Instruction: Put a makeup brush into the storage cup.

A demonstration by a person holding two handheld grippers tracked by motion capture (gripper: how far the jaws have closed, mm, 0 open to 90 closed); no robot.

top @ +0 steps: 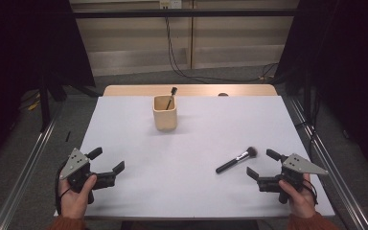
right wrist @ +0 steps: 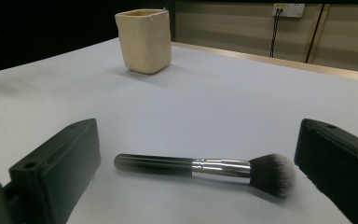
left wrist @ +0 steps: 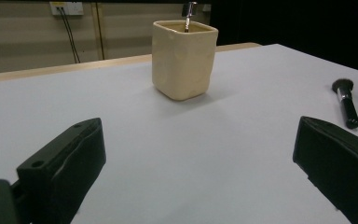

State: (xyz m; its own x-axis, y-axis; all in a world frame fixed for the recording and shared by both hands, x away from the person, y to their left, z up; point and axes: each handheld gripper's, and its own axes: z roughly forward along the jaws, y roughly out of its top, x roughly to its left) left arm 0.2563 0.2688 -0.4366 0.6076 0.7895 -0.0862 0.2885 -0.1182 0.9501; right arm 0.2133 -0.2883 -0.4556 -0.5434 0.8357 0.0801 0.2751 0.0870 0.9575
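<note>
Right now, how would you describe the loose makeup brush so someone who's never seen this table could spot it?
Start at the white table and find the cream cup near its far edge. Come toward the near right corner: the brush lies flat just ahead of the open right gripper. It has a black handle, silver collar and fluffy head, while the other brush stands in the cup.

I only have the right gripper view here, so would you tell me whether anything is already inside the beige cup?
Observer: Yes, the high view shows a slim dark-handled brush standing in the beige cup, leaning toward its far right corner.
Operator: Thank you. Where is the left gripper?
Observer: The left gripper is at the near left of the table, jaws wide apart and holding nothing.
Operator: And how does the makeup brush lie on the table overall?
Observer: The makeup brush lies diagonally, bristles pointing to the far right, just left of the open right gripper.
</note>
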